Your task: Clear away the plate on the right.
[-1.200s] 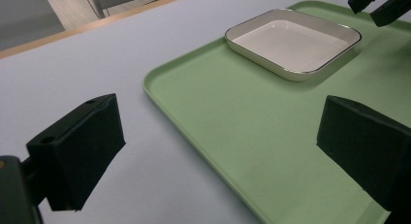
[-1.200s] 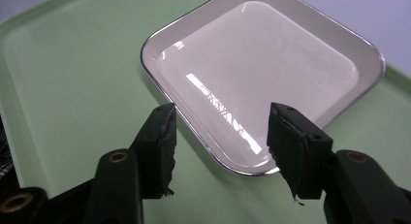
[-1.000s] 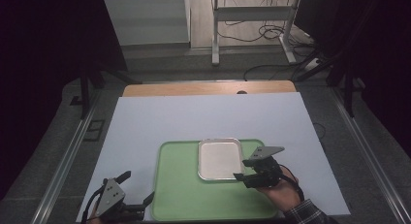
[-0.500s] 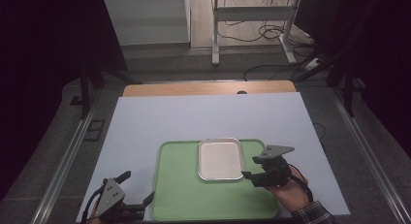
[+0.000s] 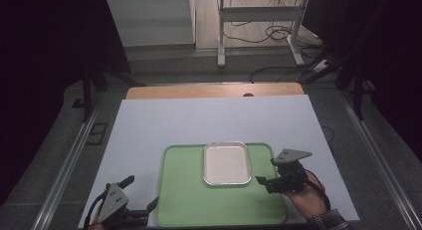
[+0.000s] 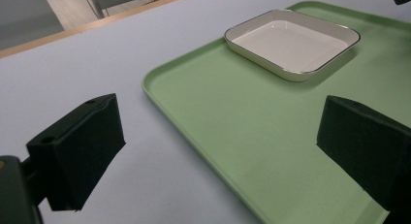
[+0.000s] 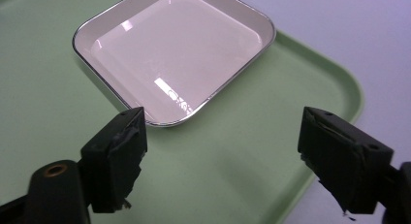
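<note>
Left gripper (image 5: 142, 196) low at near-left, jaws spread wide; right gripper (image 5: 267, 172) hand-held at right, jaws likewise apart.

High view. A green tray (image 5: 219, 200) lies at lower centre on a white table cover (image 5: 209, 120); 1 white rectangular dish (image 5: 226, 164) sits in its upper middle. The right gripper (image 5: 272, 176), jaws apart, hovers at the tray's right edge, clear of the dish. The left gripper (image 5: 142, 197), also spread, sits at lower left beside the tray.
</note>
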The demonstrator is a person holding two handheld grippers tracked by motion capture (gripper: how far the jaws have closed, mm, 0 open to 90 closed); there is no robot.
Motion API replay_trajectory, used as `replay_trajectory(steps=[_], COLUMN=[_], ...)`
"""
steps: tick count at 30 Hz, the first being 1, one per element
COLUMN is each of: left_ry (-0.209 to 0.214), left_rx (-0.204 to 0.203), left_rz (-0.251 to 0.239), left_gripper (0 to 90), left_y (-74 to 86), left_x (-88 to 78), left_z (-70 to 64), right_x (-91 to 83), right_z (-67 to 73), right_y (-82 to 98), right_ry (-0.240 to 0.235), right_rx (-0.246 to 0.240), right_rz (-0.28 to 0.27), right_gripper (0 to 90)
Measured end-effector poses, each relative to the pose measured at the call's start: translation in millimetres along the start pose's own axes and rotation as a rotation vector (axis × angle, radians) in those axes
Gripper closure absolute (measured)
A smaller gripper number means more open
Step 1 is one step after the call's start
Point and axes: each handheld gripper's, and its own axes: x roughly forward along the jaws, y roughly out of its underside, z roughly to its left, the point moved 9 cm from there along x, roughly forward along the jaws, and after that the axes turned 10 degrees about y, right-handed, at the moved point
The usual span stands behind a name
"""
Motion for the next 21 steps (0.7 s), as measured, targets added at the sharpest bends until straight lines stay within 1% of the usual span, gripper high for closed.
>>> replay_trajectory(steps=[9,21], left_ry=[0.001,0.001], left_rx=[0.001,0.001], left_rz=[0.001,0.002], left_gripper=[2.7,2.7], left_y=[0.0,0.1], left_x=[0.2,0.2], left_z=[-0.1,-0.1], right_x=[-12.2,-26.8], right_z=[-8.9,-19.2], right_y=[-1.1,8.8], right_ry=[0.008,0.039], right_rx=[0.025,0.049], right_rz=[-0.052,-0.069], right_gripper=[10.9,7.0])
